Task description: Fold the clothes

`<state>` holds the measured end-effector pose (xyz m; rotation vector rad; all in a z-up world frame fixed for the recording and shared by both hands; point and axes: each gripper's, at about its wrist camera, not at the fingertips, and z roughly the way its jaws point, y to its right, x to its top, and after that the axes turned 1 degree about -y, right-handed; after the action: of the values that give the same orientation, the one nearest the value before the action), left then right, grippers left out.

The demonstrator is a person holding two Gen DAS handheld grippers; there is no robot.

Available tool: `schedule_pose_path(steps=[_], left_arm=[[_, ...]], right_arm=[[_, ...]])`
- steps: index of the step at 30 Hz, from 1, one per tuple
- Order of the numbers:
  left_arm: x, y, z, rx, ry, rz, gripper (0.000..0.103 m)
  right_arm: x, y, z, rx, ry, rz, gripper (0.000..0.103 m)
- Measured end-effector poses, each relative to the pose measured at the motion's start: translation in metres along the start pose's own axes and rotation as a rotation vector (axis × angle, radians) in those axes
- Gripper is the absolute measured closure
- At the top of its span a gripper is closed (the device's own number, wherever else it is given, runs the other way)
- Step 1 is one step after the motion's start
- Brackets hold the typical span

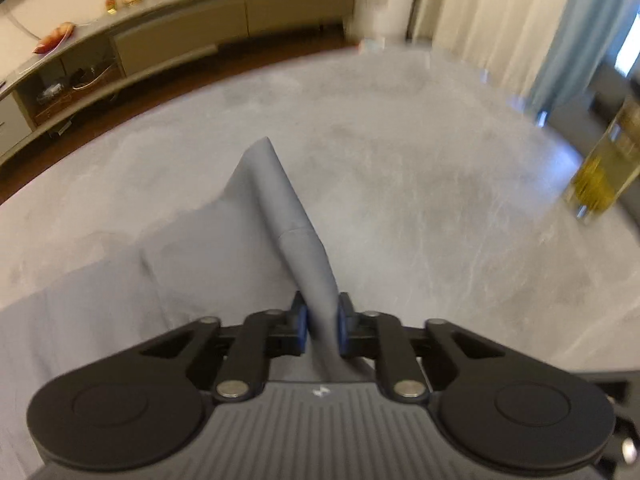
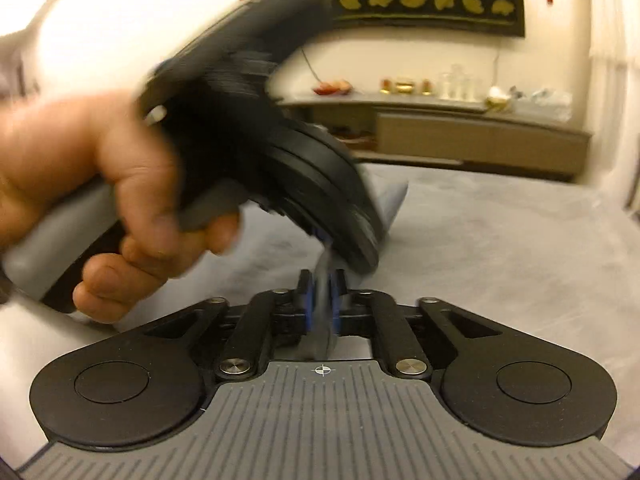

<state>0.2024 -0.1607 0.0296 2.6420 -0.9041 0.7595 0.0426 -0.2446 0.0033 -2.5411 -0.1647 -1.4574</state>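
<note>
A grey-blue garment (image 1: 280,208) lies on a pale grey surface (image 1: 440,184), with one fold pulled up into a peak. My left gripper (image 1: 323,320) is shut on that raised fold, its blue pads pressing the cloth from both sides. In the right wrist view my right gripper (image 2: 322,296) is shut on a bunch of the same garment (image 2: 394,196). The left gripper's black body, held in a person's hand (image 2: 100,184), hangs blurred just above and to the left of my right gripper, close to it.
A bottle of yellow liquid (image 1: 604,160) stands at the surface's right edge. Beyond the surface runs a long low cabinet (image 1: 180,40) with small items on top, also in the right wrist view as the cabinet (image 2: 480,136). Curtains (image 1: 520,20) hang at the right.
</note>
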Motion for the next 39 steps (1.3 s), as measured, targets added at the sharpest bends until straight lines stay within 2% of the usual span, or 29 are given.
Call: schedule_pose_path(steps=[1, 2, 3, 4, 6, 9, 11, 12, 14, 15, 17, 20, 21, 22, 25, 28, 31, 34, 35, 37, 39], left_arm=[[-0.005, -0.016, -0.018, -0.025, 0.044, -0.043, 0.092], [-0.013, -0.037, -0.039, -0.050, 0.087, -0.104, 0.093], [-0.024, -0.060, -0.060, -0.066, 0.130, -0.166, 0.093], [-0.034, -0.085, -0.079, -0.069, 0.162, -0.218, 0.093], [-0.057, -0.136, -0.097, -0.032, 0.162, -0.311, 0.093], [-0.090, -0.192, -0.084, 0.037, 0.096, -0.439, 0.091], [-0.106, -0.209, -0.068, 0.034, 0.061, -0.498, 0.083], [-0.111, -0.212, -0.064, 0.018, 0.070, -0.517, 0.075], [-0.116, -0.214, -0.059, 0.001, 0.097, -0.533, 0.066], [-0.115, -0.212, -0.056, 0.008, 0.101, -0.527, 0.064], [-0.113, -0.205, -0.050, 0.029, 0.086, -0.500, 0.064], [-0.115, -0.200, -0.049, 0.047, 0.074, -0.464, 0.070], [-0.115, -0.200, -0.047, 0.045, 0.077, -0.459, 0.072], [-0.115, -0.200, -0.044, 0.040, 0.082, -0.458, 0.074], [-0.112, -0.188, -0.032, -0.014, 0.103, -0.432, 0.076], [-0.108, -0.161, -0.018, -0.091, 0.119, -0.403, 0.076], [-0.097, -0.130, 0.001, -0.188, 0.129, -0.359, 0.076], [-0.092, -0.126, 0.013, -0.252, 0.144, -0.393, 0.077], [-0.093, -0.130, 0.012, -0.247, 0.161, -0.424, 0.077], [-0.094, -0.137, 0.009, -0.237, 0.189, -0.471, 0.076], [-0.089, -0.139, 0.009, -0.224, 0.205, -0.473, 0.076]], right_arm=[[0.001, 0.005, -0.005, 0.045, 0.017, 0.040, 0.079], [0.004, 0.010, -0.011, 0.104, 0.037, 0.094, 0.073], [0.006, 0.013, -0.015, 0.167, 0.044, 0.131, 0.060], [0.008, 0.015, -0.019, 0.230, 0.050, 0.168, 0.055], [0.010, 0.007, -0.015, 0.308, 0.022, 0.174, 0.054], [0.004, -0.015, 0.014, 0.283, -0.066, 0.109, 0.054], [-0.004, -0.033, 0.036, 0.254, -0.132, 0.050, 0.054], [-0.006, -0.043, 0.043, 0.233, -0.151, 0.015, 0.054], [-0.010, -0.058, 0.052, 0.217, -0.159, -0.032, 0.054], [-0.008, -0.061, 0.054, 0.217, -0.157, -0.014, 0.054], [-0.004, -0.065, 0.057, 0.216, -0.153, 0.025, 0.052], [-0.002, -0.061, 0.078, 0.204, -0.207, 0.106, 0.054], [-0.002, -0.060, 0.085, 0.200, -0.225, 0.133, 0.073], [-0.002, -0.059, 0.089, 0.177, -0.254, 0.118, 0.086], [-0.004, -0.063, 0.082, 0.069, -0.269, 0.018, 0.093], [-0.007, -0.044, 0.068, -0.047, -0.287, -0.004, 0.094], [-0.008, -0.007, 0.049, -0.139, -0.314, 0.043, 0.092], [-0.001, 0.016, 0.019, -0.171, -0.222, 0.074, 0.085], [0.003, 0.019, 0.008, -0.157, -0.160, 0.090, 0.085], [0.008, 0.020, -0.002, -0.106, -0.104, 0.116, 0.085], [0.000, 0.014, 0.012, -0.033, -0.179, 0.124, 0.085]])
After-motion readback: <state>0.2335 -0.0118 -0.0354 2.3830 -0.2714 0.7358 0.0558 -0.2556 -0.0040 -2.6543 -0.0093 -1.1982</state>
